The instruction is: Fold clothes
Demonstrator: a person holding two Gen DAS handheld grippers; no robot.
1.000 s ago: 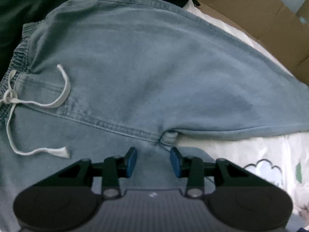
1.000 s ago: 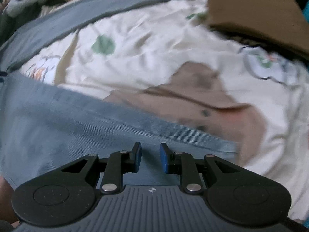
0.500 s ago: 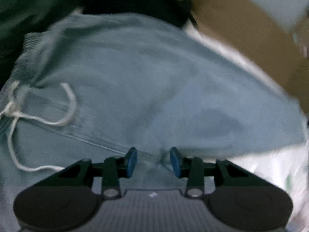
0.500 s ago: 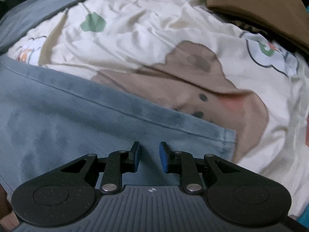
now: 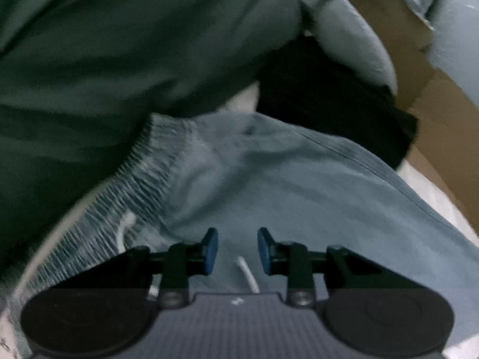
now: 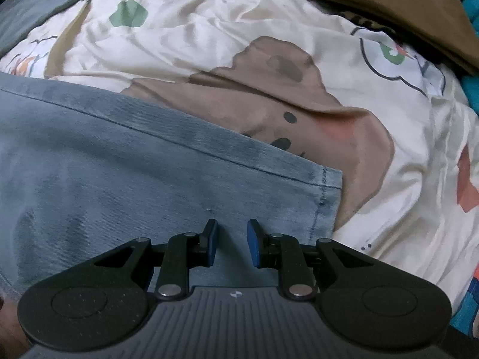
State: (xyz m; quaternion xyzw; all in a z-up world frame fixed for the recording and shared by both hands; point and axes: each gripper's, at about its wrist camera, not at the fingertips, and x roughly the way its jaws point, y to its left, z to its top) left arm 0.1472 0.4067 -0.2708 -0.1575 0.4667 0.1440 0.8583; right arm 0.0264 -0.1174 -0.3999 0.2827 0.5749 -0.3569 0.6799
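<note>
Bedspread: cream printed cotton, creased, covering the work surface. It fills the right wrist view from 10 to 3 o'clock.
Jeans: pale blue denim, laid flat on the bedspread. In the right wrist view a leg runs from 9 o'clock to the hem at 4 o'clock. In the left wrist view the hip area fills the centre.
Dark green garment: bulky, at 10 to 12 o'clock in the left wrist view, overlapping the top of the jeans.
Cardboard: at 2 o'clock, beyond the jeans.
Brown cloth: at 1 o'clock in the right wrist view, apart from the jeans.
Waistband: elasticated, gathered, at 8 to 9 o'clock of the left gripper.
Leg hem: stitched edge, at 1 o'clock of the right gripper.
Drawstring: white cord, one end lying between the left jaws.
Left gripper: jaws narrow and just been closing. No cloth is pinched; the cord lies below them.
Right gripper: jaws narrow, empty, poised over the leg near the hem.
Handling: judged medium weight, limp but thick. It should drape, not slide.
Grip points: judged best at the waistband edge and the hem corner, where doubled seams resist slipping.
</note>
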